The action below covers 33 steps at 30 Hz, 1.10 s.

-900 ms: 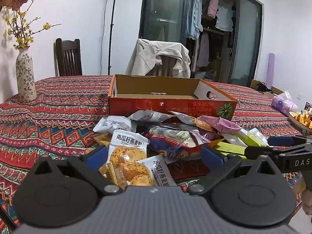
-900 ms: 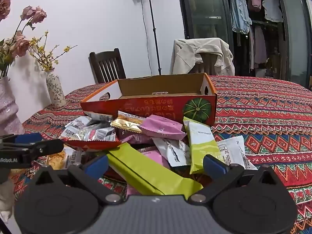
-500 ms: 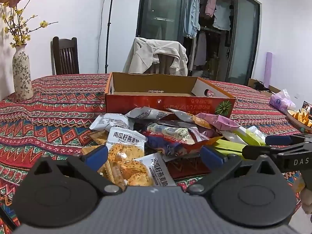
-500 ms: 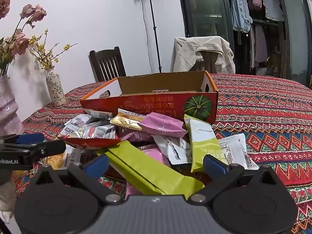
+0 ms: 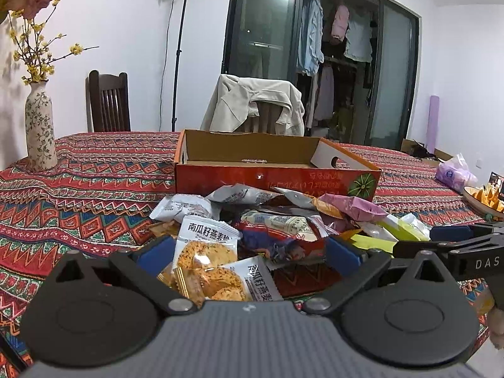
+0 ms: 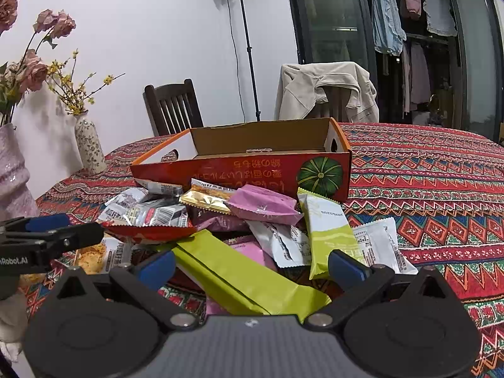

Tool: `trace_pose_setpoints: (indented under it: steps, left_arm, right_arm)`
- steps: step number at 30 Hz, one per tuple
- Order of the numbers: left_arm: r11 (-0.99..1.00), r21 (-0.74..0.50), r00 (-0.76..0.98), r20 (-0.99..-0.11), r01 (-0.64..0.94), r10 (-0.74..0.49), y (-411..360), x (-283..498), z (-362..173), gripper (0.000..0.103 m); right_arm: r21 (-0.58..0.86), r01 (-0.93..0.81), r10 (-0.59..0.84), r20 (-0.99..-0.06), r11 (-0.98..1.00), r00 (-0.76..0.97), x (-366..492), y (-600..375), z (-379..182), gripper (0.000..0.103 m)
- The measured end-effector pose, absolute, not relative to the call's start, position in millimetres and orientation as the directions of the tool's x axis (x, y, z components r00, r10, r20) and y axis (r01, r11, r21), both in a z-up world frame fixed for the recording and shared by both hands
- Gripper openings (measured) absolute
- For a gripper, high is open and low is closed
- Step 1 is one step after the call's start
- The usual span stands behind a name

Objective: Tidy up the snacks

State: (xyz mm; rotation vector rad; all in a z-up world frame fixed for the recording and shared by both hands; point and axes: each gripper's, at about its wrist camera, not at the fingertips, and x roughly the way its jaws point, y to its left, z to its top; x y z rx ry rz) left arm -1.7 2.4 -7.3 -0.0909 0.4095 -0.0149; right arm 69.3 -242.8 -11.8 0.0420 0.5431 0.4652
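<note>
A heap of snack packets lies on the patterned tablecloth in front of an open orange cardboard box (image 5: 277, 176) (image 6: 252, 173) whose inside looks bare. My left gripper (image 5: 249, 253) stands wide open just above two clear packets of orange crackers (image 5: 206, 253), touching nothing. My right gripper (image 6: 252, 266) is also wide open, hovering over a long lime-green packet (image 6: 239, 277); a pink packet (image 6: 263, 204) and a white-and-green bar (image 6: 327, 230) lie beyond it. Each gripper shows at the edge of the other's view: the right one (image 5: 453, 236), the left one (image 6: 47, 230).
A flowered vase (image 5: 40, 135) stands at the table's left, with a pink vase (image 6: 14, 176) nearer. Two chairs (image 5: 108, 100) sit behind the table, one draped with a beige jacket (image 5: 255, 104). A bowl of chips (image 5: 485, 198) and a purple bag (image 5: 455, 173) lie at the right.
Both views have tilted slightly upward, showing more of the wall and lamp. The packets and the box have not moved, and both grippers remain open.
</note>
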Motion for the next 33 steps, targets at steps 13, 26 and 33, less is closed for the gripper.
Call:
trace_pose_setpoints:
  steps: [13, 26, 33]
  left_arm:
    - [0.996, -0.095, 0.915, -0.401, 0.002, -0.04, 0.9, -0.5, -12.2, 0.103]
    - [0.996, -0.093, 0.915, -0.402, 0.005, -0.042, 0.0, 0.5, -12.4, 0.103]
    - [0.996, -0.094, 0.915, -0.401, 0.009, -0.046, 0.2, -0.3, -12.7, 0.103]
  right_arm:
    - [0.172, -0.41, 0.439, -0.486, 0.896, 0.756, 69.5, -244.0, -13.0, 0.103]
    - [0.176, -0.41, 0.441, -0.484, 0.895, 0.755, 69.3, -244.3, -13.6, 0.103]
    - [0.176, -0.41, 0.441, -0.484, 0.895, 0.756, 69.3, -244.4, -13.8, 0.103]
